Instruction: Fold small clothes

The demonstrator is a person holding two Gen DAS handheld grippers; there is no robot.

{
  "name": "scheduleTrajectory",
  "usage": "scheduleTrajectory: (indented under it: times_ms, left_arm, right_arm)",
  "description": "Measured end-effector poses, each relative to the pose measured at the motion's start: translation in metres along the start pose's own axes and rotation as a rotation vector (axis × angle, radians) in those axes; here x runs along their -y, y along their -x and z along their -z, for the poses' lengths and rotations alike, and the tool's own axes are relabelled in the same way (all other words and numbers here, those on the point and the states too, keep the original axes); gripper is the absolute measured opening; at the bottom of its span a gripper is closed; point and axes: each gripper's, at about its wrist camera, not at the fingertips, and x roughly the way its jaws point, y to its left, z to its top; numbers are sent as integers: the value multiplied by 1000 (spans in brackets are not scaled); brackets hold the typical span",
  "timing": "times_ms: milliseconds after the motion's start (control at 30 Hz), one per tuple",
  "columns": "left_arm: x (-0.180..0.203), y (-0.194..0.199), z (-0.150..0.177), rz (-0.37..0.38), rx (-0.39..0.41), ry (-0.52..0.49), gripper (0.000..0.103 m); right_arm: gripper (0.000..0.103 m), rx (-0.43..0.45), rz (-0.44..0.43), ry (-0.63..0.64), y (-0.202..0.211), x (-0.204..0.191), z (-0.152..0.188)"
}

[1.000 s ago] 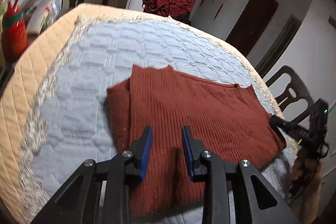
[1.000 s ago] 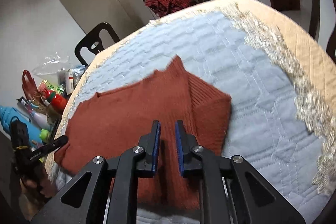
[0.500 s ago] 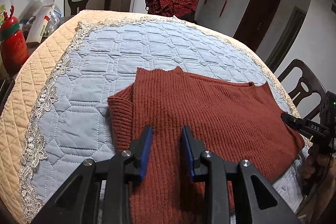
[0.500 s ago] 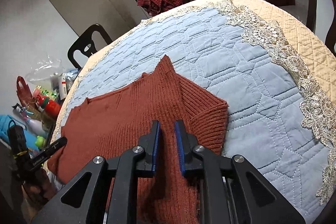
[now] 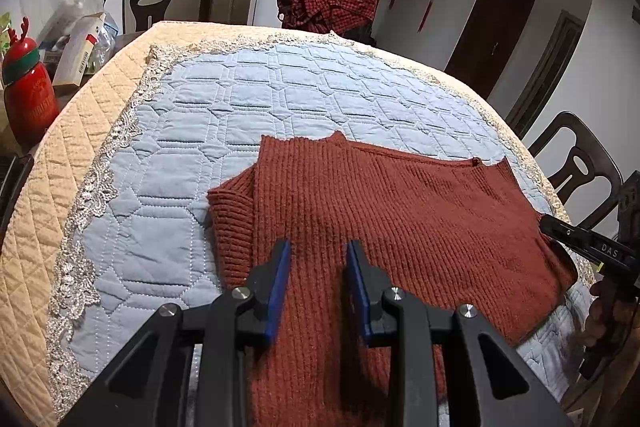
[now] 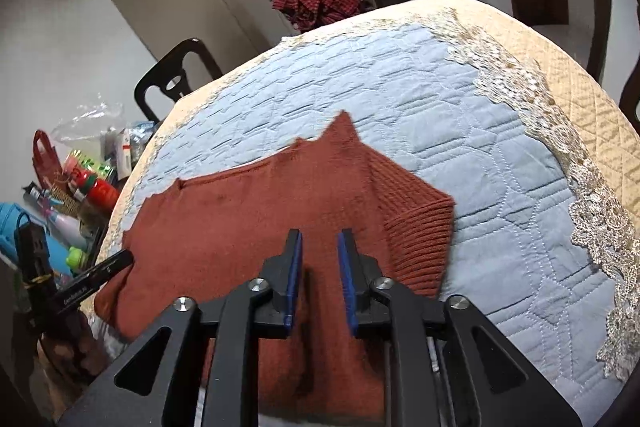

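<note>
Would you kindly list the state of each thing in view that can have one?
rust-red knit sweater: lying flat on the quilted table cover, one sleeve folded in, held by neither gripper.
left gripper: above the sweater, open, nothing between the pads.
right gripper: above the sweater, jaws opening, nothing between them.
red checked garment: crumpled in a heap beyond the far table edge.

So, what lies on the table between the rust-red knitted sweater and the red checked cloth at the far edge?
Only bare blue quilted table cover, in both wrist views, between the rust-red knitted sweater and the red checked cloth.
</note>
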Motion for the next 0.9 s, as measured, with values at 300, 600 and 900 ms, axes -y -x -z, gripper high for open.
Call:
scheduleTrajectory:
  times_ms: [300,600,900]
  left_arm:
    - [-11,20,8,-38,34,24,33]
    - [-40,13,20,-15,-6,131,37]
    - [-45,-1,12,49,-31,157,40]
  right_arm:
    - [22,-36,-72,132,-6,-47,16]
    - [22,-75,-110,285,-26,-90,26]
    - [14,-112,-76,298,-53,-97,25]
